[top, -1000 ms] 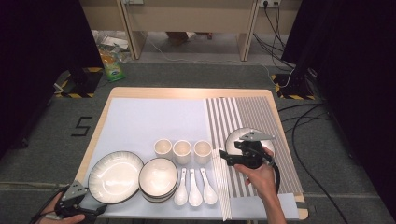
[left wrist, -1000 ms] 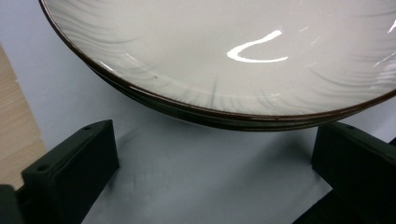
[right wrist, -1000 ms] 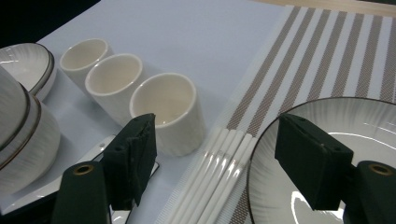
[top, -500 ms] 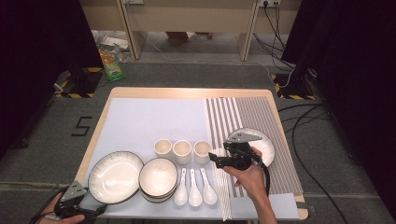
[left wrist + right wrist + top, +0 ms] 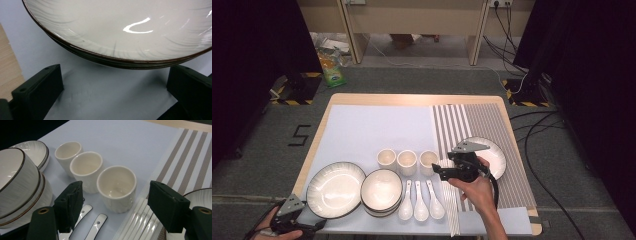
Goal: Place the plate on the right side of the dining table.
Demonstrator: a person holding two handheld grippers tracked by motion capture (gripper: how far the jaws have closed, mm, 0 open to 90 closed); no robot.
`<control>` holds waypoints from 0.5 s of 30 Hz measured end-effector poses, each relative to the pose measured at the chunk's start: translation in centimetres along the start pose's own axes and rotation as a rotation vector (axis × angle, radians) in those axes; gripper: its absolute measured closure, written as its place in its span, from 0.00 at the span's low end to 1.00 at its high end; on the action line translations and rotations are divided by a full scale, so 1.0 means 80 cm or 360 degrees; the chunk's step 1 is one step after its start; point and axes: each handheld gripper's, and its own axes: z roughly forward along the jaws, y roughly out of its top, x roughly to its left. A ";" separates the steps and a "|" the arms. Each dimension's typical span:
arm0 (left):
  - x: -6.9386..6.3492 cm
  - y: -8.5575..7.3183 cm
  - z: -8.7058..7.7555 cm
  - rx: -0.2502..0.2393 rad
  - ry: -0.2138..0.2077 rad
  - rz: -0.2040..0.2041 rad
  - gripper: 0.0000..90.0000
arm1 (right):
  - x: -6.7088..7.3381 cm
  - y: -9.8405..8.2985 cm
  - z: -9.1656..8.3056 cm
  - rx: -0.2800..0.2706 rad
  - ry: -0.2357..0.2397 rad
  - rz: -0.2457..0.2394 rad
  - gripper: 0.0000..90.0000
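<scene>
the right tongs [image 5: 438, 171] are held low over the bench [image 5: 412, 100], spread wide with nothing pinched, their black blocky jaws pointing left toward the nearest cup [image 5: 116, 187]. that cup is a small cream ceramic cylinder, glossy, handleless and empty, and it is seen standing upright between the two jaws in the right gripper view, untouched by either. it is the rightmost of a row of three like cups; the middle cup [image 5: 86, 170] and the far cup [image 5: 68, 153] are likewise empty. the row stands on a smooth pale blue mat [image 5: 372, 130], just left of a woven mat with brown and white stripes [image 5: 482, 120]. on the striped mat, right of the tongs, a shallow white plate [image 5: 494, 155] with a dark rim is laid. near the cups, three white ceramic spoons [image 5: 420, 205] are laid side by side, and a bundle of long white chopsticks [image 5: 452, 200] is laid along the mat's edge. left of the spoons, round white bowls with thin brown rims are stacked [image 5: 382, 192]. the left tongs [image 5: 312, 229] are held at the near left corner, spread open and empty, just before a wide glossy plate [image 5: 120, 30] whose faint brushed lines and dark rim are seen close up; nothing is held in it.
</scene>
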 end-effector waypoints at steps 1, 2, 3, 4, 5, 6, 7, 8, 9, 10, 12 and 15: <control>0.000 0.000 0.000 -0.0001 -0.0003 -0.0008 0.00 | 0.001 0.001 0.000 0.0002 0.0005 -0.0010 0.32; -0.001 -0.001 0.000 -0.0010 -0.0005 -0.0010 0.00 | 0.002 0.001 0.000 0.0002 0.0006 -0.0014 0.32; 0.000 -0.001 0.000 -0.0011 -0.0006 -0.0009 0.00 | 0.004 0.001 0.000 0.0002 0.0006 -0.0014 0.32; 0.000 0.000 0.000 -0.0004 -0.0006 -0.0009 0.00 | 0.005 0.001 0.001 0.0002 0.0001 -0.0027 0.32; 0.000 0.000 0.000 0.0002 0.0000 -0.0002 0.00 | 0.007 0.001 0.002 0.0012 -0.0005 -0.0029 0.32; 0.000 0.001 0.000 0.0005 0.0002 -0.0001 0.00 | 0.009 0.001 0.002 0.0021 -0.0010 -0.0033 0.32; 0.000 0.001 0.000 0.0005 0.0001 -0.0002 0.00 | 0.010 0.001 0.002 0.0017 -0.0002 -0.0037 0.32; 0.000 0.000 0.000 0.0000 0.0002 -0.0003 0.00 | 0.012 0.002 0.002 0.0006 0.0004 -0.0035 0.32; 0.000 0.000 0.000 0.0001 -0.0006 -0.0008 0.00 | 0.013 0.002 0.001 0.0006 0.0004 -0.0035 0.32; 0.000 0.000 0.000 -0.0003 -0.0004 -0.0007 0.00 | 0.014 0.003 0.001 -0.0005 0.0010 -0.0039 0.32; 0.000 0.000 0.000 0.0002 -0.0003 -0.0001 0.00 | 0.018 0.005 0.003 0.0001 0.0020 -0.0041 0.32; 0.000 0.000 0.000 0.0001 0.0001 -0.0001 0.00 | 0.021 0.007 0.005 0.0015 0.0030 -0.0051 0.32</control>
